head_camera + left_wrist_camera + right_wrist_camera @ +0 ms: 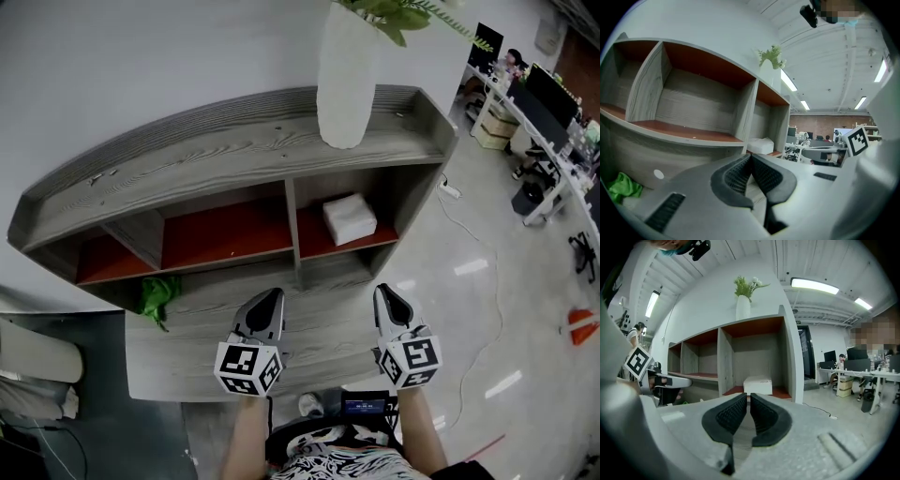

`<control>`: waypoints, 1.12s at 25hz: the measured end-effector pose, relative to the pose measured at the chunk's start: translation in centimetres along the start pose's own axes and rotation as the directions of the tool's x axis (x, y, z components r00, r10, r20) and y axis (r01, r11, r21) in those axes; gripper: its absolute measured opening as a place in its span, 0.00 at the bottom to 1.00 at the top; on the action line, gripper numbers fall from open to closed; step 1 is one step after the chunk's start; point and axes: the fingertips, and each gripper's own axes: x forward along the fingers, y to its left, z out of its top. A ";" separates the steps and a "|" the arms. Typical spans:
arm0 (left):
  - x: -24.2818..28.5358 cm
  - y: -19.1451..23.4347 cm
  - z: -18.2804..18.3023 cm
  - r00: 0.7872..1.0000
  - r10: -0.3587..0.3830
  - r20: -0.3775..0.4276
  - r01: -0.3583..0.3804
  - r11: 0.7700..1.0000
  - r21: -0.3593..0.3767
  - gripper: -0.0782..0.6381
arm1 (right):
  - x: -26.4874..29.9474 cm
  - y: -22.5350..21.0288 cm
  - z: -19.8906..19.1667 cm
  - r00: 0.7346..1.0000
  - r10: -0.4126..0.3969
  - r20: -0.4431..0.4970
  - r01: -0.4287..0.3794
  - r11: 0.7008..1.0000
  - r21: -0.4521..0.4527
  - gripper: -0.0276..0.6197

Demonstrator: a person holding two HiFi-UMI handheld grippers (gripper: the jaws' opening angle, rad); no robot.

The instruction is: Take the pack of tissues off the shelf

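A white pack of tissues [350, 218] lies on the red floor of the shelf's right-hand compartment, also seen as the pack [757, 385] straight ahead in the right gripper view and the pack [761, 146] in the left gripper view. The grey wooden shelf [234, 150] stands against the wall. My left gripper [265, 305] hovers over the lower ledge, shut and empty, left of the pack. My right gripper [389, 298] is in front of the pack's compartment, well short of it, its jaws together or a hair apart, with nothing between them.
A tall white vase [346, 75] with green stems stands on the shelf top above the pack. A green cloth [159, 296] lies on the lower ledge at left. A white cable [464, 234] runs over the floor at right; desks and chairs [539, 122] stand beyond.
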 end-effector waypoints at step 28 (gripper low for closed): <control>6.9 1.1 -2.1 0.996 0.061 -0.067 -0.062 0.998 -0.005 0.12 | 12.0 -5.9 0.0 0.996 0.047 -0.070 -0.050 0.998 -0.044 0.36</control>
